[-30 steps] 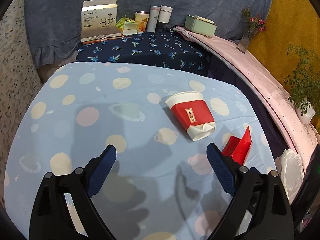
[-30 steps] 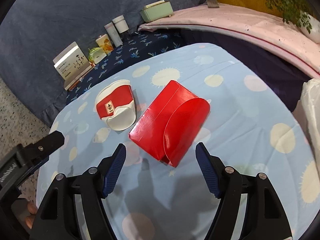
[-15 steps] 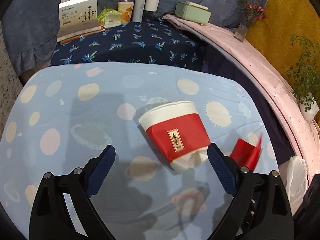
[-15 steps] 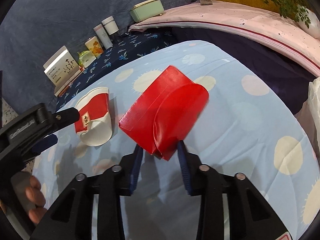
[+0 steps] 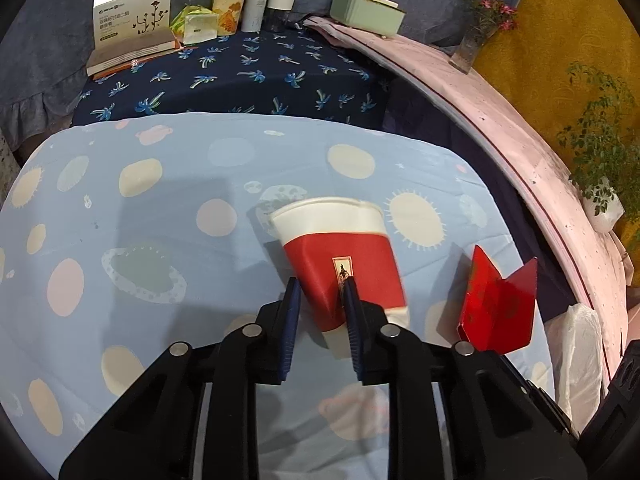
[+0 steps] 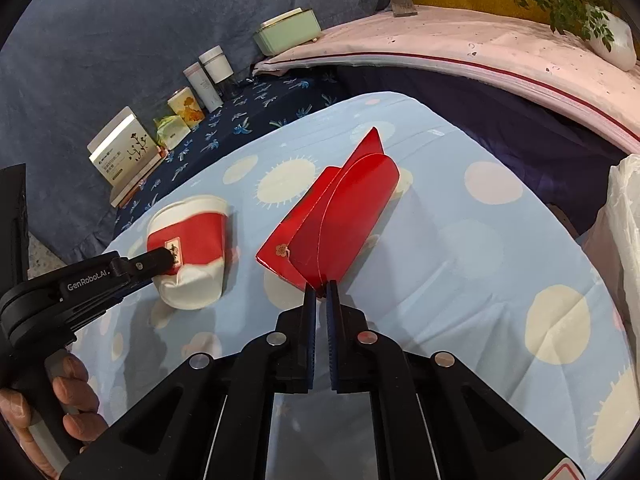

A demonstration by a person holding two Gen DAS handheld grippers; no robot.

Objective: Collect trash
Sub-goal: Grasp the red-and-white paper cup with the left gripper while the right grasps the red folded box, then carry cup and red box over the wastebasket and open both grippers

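Note:
A crushed red and white paper cup (image 5: 340, 256) lies on its side on the light blue dotted cloth (image 5: 160, 208). My left gripper (image 5: 318, 292) is shut on its lower side, pinching the wall. The cup also shows in the right wrist view (image 6: 188, 244), with the left gripper (image 6: 160, 262) on it. My right gripper (image 6: 321, 294) is shut on the near edge of a red folded paper envelope (image 6: 336, 224) and holds it tilted up off the cloth. The envelope also shows in the left wrist view (image 5: 496, 304).
A white plastic bag (image 6: 620, 216) hangs at the table's right edge. At the back on a dark blue cloth (image 5: 240, 76) stand a box (image 5: 132, 20), tins and bottles (image 5: 260, 4) and a green case (image 5: 366, 12). A pink ledge (image 5: 500, 96) curves along the right.
Both grippers have moved forward and closed. The left one has closed on the paper cup. The right one has closed on the red envelope and lifted its near edge.

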